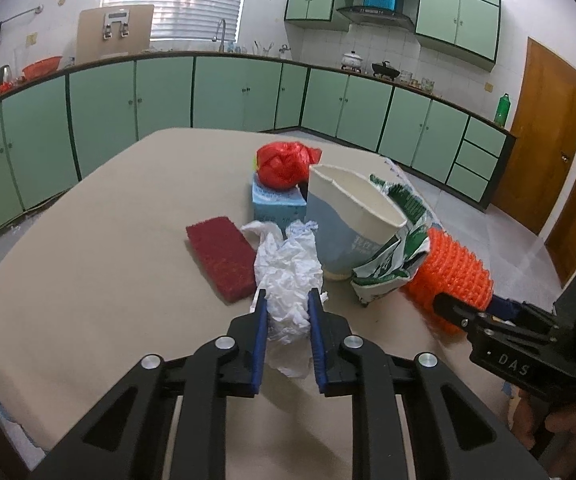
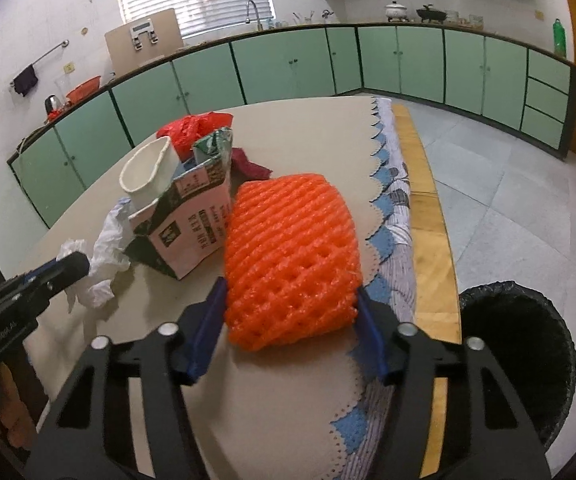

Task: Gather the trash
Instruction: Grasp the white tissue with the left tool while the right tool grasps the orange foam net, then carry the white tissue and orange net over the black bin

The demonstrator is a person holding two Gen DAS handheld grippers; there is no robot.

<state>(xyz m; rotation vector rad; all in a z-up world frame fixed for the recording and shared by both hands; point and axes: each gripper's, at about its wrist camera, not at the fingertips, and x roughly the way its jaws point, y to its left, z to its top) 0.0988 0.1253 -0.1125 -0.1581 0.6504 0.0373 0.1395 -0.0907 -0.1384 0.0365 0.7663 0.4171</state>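
My left gripper [image 1: 288, 300] is shut on a crumpled white tissue [image 1: 288, 276] lying on the beige table [image 1: 87, 280]. My right gripper [image 2: 290, 294] has its blue pads against both sides of an orange foam fruit net [image 2: 288, 256] near the table's right edge. Behind them stand a paper cup [image 1: 352, 224], a torn green-and-white carton [image 1: 392, 256], a red plastic bag [image 1: 283, 164] on a blue box [image 1: 277, 204], and a red scouring pad [image 1: 223, 256]. The carton [image 2: 191, 220] and the cup [image 2: 147, 176] also show in the right wrist view.
A black-lined trash bin [image 2: 520, 360] stands on the floor just right of the table. Green kitchen cabinets [image 1: 167, 96] run along the back wall. A wooden door [image 1: 544, 132] is at far right. The tiled floor [image 2: 508, 200] lies beyond the table edge.
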